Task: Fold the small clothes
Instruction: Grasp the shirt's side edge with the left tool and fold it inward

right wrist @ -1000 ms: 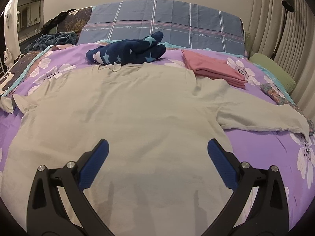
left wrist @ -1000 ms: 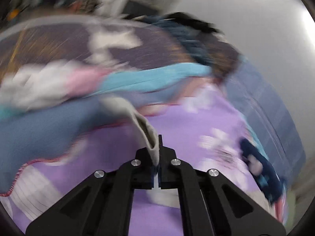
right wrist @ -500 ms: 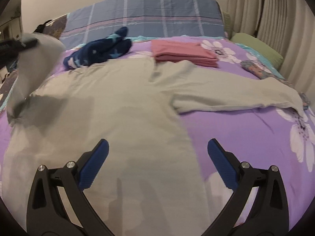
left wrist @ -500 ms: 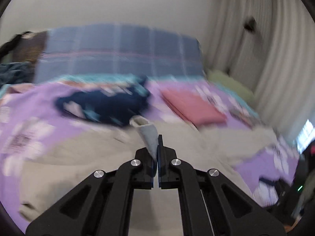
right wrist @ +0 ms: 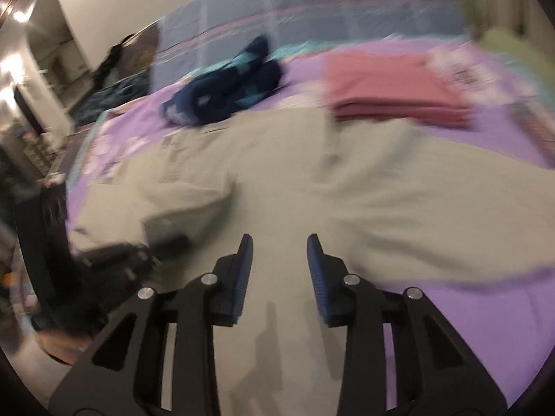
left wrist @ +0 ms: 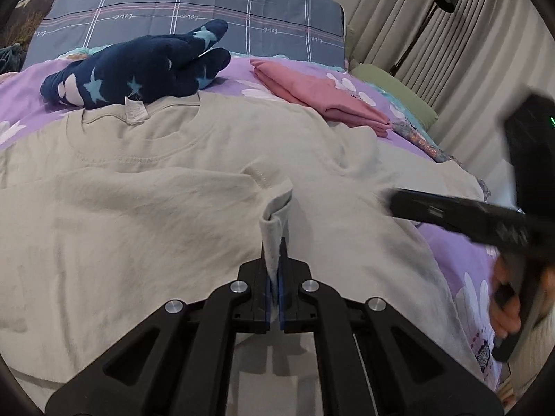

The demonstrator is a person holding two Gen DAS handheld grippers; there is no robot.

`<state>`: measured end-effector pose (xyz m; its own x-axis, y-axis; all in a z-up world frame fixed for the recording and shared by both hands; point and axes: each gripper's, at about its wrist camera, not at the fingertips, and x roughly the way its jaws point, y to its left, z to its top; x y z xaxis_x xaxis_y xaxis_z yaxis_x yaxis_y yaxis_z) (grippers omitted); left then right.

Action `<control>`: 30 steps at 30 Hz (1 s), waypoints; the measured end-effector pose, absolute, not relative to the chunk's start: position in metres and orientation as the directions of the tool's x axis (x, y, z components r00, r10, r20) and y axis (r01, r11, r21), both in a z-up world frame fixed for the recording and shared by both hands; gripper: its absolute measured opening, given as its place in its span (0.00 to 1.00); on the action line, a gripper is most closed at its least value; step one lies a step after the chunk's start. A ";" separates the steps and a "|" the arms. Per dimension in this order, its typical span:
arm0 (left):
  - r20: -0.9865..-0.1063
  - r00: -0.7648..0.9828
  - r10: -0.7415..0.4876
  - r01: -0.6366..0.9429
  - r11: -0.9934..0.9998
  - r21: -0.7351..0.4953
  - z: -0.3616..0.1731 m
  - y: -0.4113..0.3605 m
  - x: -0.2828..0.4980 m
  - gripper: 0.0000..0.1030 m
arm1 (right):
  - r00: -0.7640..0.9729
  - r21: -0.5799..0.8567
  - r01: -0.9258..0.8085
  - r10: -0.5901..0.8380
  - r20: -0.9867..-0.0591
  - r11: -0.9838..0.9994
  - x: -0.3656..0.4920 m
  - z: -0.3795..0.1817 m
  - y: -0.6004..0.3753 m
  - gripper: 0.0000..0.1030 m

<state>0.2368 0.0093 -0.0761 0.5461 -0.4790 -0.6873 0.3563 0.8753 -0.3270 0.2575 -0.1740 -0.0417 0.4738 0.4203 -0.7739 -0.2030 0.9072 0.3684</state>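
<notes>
Nearest you: left gripper, fingers clenched on the cuff of the beige shirt's sleeve. Sleeve drawn in across the chest, cuff standing up between the pads, the rest draped over the body.

Right gripper: fingers released, a clear gap between the blue pads, nothing in them. It hangs over the lower body of the shirt. That view is motion-blurred, so fine detail there is unreliable. In the left wrist view the same tool shows at the right edge, your right hand wrapped on its handle.

Beige shirt: spread flat on the bed, on the purple flowered cover, collar and neck label toward the far end. The far sleeve lies out to the right, not yet folded.

Step in hand, as I read it: first sleeve fold, cuff carried inward and about ready to be laid down.

Next move calls for: lower the cuff flat onto the chest before you let go, so it doesn't spring back into a ridge. Then the right gripper needs the other sleeve's cuff.

Beyond the collar: navy star-print garment, bunched, touching or just beside the neckline; cannot tell which. To its right, a folded pink garment, close to the shoulder. Farthest, the plaid pillow
</notes>
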 end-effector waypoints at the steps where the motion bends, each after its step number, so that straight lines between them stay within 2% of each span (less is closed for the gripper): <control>1: -0.689 0.547 -0.475 0.361 0.877 -0.317 -0.075 0.007 0.235 0.02 | 0.432 0.426 -0.181 0.461 -0.776 0.887 0.272 -0.047 -0.169 0.38; 2: -0.692 0.549 -0.469 0.366 0.879 -0.306 -0.075 0.004 0.234 0.02 | 0.398 0.467 -0.160 0.489 -0.776 0.870 0.282 -0.053 -0.164 0.49; 3: -0.694 0.550 -0.465 0.369 0.881 -0.298 -0.075 0.002 0.233 0.02 | 0.372 0.498 -0.141 0.512 -0.774 0.856 0.294 -0.058 -0.159 0.55; 7: -0.700 0.548 -0.457 0.377 0.882 -0.281 -0.073 -0.006 0.231 0.02 | 0.289 0.519 -0.126 0.532 -0.796 0.845 0.323 -0.075 -0.132 0.60; 8: -0.701 0.549 -0.455 0.376 0.884 -0.279 -0.072 -0.007 0.231 0.02 | 0.281 0.513 -0.129 0.527 -0.802 0.849 0.328 -0.077 -0.129 0.57; 9: -0.699 0.552 -0.453 0.375 0.885 -0.277 -0.070 -0.008 0.229 0.02 | 0.285 0.482 -0.139 0.501 -0.817 0.865 0.332 -0.075 -0.121 0.30; 10: -0.697 0.557 -0.452 0.376 0.885 -0.274 -0.068 -0.009 0.229 0.02 | 0.284 0.454 -0.156 0.480 -0.830 0.877 0.334 -0.072 -0.115 0.08; 11: -0.690 0.570 -0.446 0.376 0.888 -0.264 -0.062 -0.011 0.227 0.02 | 0.297 0.442 -0.171 0.474 -0.829 0.881 0.334 -0.066 -0.112 0.02; 14: -0.648 0.619 -0.443 0.377 0.892 -0.249 -0.043 -0.014 0.225 0.02 | 0.454 0.401 -0.270 0.483 -0.748 0.875 0.319 -0.017 -0.114 0.02; 17: -0.584 0.641 -0.499 0.405 0.865 -0.295 -0.018 -0.021 0.229 0.02 | 0.571 0.359 -0.299 0.467 -0.675 0.884 0.305 0.023 -0.133 0.02; 19: -0.563 0.641 -0.522 0.425 0.852 -0.306 -0.009 -0.032 0.230 0.02 | 0.594 0.334 -0.272 0.430 -0.680 0.903 0.309 0.026 -0.148 0.02; 20: -0.561 0.637 -0.529 0.435 0.847 -0.305 -0.008 -0.039 0.230 0.09 | 0.598 0.321 -0.252 0.408 -0.690 0.913 0.312 0.022 -0.155 0.03; 21: -0.567 0.626 -0.536 0.440 0.843 -0.310 -0.009 -0.045 0.230 0.28 | 0.603 0.286 -0.209 0.353 -0.715 0.935 0.317 0.011 -0.165 0.05; 23: -0.580 0.623 -0.525 0.428 0.849 -0.309 -0.014 -0.049 0.224 0.54 | 0.600 0.213 -0.138 0.253 -0.759 0.967 0.322 -0.013 -0.180 0.11; 25: -0.602 0.617 -0.507 0.438 0.857 -0.273 -0.021 -0.046 0.211 0.56 | 0.563 0.209 -0.083 0.219 -0.797 0.974 0.323 -0.039 -0.201 0.20; 26: -0.614 0.620 -0.489 0.438 0.865 -0.247 -0.024 -0.040 0.204 0.60 | 0.547 0.260 -0.062 0.251 -0.798 0.964 0.318 -0.049 -0.212 0.35; 27: -0.625 0.636 -0.452 0.422 0.882 -0.208 -0.028 -0.027 0.193 0.67 | 0.546 0.295 -0.059 0.278 -0.790 0.954 0.314 -0.054 -0.217 0.42; 29: -0.640 0.671 -0.375 0.367 0.918 -0.153 -0.035 0.002 0.180 0.71 | 0.544 0.319 -0.099 0.320 -0.776 0.943 0.298 -0.055 -0.222 0.45; 30: -0.648 0.686 -0.329 0.326 0.936 -0.131 -0.037 0.021 0.174 0.72 | 0.548 0.302 -0.126 0.320 -0.773 0.945 0.290 -0.054 -0.220 0.51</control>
<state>0.1743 0.0213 -0.0375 0.6864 -0.3295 -0.6483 0.3262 0.9363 -0.1305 0.2905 -0.2197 -0.0540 0.5482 0.3200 -0.7727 -0.1265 0.9450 0.3016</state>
